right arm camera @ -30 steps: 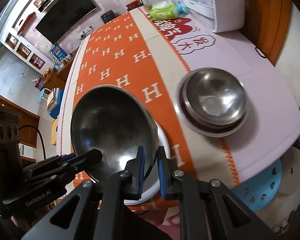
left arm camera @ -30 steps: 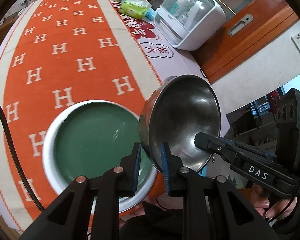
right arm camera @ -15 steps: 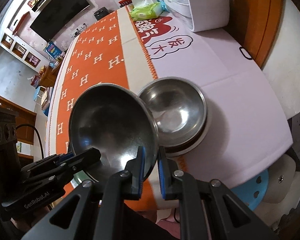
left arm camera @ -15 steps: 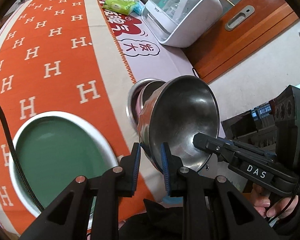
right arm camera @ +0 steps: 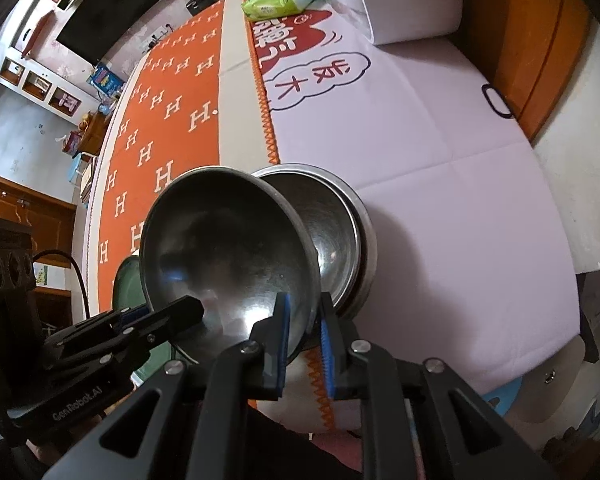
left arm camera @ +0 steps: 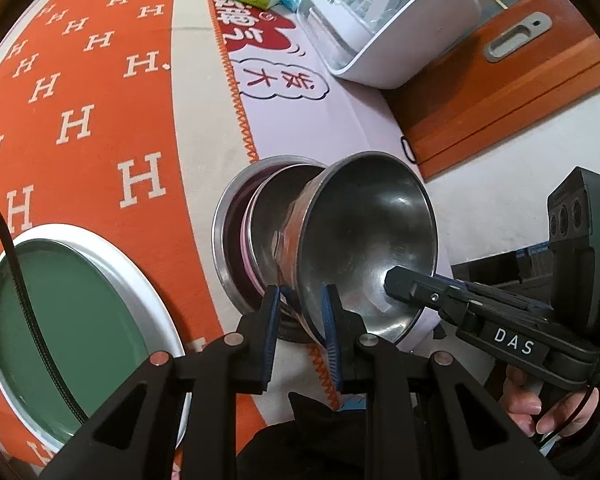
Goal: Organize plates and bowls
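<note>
Your left gripper (left arm camera: 300, 320) and right gripper (right arm camera: 304, 322) each pinch opposite rims of the steel bowl (left arm camera: 364, 240), the right jaws easing apart, holding it tilted just above the stacked bowls (right arm camera: 340, 236), beside the green plate (left arm camera: 64, 320).

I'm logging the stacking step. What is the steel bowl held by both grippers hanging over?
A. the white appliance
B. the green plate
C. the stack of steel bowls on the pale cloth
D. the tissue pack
C: the held bowl overlaps the stack of steel bowls, while the green plate sits off to the side.

Tilted steel bowl (left arm camera: 364, 240) over stacked bowls (left arm camera: 260, 216)
</note>
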{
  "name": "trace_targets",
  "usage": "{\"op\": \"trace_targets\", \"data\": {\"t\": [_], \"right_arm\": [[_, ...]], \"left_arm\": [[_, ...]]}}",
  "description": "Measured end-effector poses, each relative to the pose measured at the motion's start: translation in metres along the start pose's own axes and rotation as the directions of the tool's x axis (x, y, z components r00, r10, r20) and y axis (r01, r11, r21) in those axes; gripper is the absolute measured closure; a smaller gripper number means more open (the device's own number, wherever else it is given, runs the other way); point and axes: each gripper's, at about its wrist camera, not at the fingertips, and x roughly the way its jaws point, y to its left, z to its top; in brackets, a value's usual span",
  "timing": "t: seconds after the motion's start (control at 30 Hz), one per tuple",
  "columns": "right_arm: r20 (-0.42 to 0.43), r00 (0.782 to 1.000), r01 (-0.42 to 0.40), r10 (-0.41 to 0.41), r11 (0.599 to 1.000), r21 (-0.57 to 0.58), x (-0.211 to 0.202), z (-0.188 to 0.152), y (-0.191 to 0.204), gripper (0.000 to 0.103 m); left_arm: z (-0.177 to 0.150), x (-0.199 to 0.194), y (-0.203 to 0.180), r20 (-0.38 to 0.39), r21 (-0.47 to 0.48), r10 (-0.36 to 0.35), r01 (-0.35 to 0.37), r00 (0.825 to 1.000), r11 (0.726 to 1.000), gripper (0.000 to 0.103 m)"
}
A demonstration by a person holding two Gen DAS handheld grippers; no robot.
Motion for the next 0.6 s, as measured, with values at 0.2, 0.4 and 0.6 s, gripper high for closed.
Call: {"op": "trace_targets", "data": {"t": [0.2,0.4,0.6], "right_arm": [[-0.034,0.999,-0.022,0.022,1.0,0.002,0.008,0.007,-0.009,0.088],[-0.043,0.998,-0.048,0.05,0.998,0.032,0.011,0.01,-0.018,0.082],[-0.027,0.997,-0.072,0.074,0.996,0.061,0.007,0.008,-0.025,0.077]], "left_arm": [[0.004,0.01,-0.002,-0.025,-0.019,0.029,-0.029,0.999,0.999,0.081],[0.007,0.015,-0.006,-0.037,-0.01,0.058,-0.059,0.998,0.998,0.075],[0.012,0.009,-0.009,-0.008,-0.008,0.07,-0.07,0.998,0.998,0.069]]}}
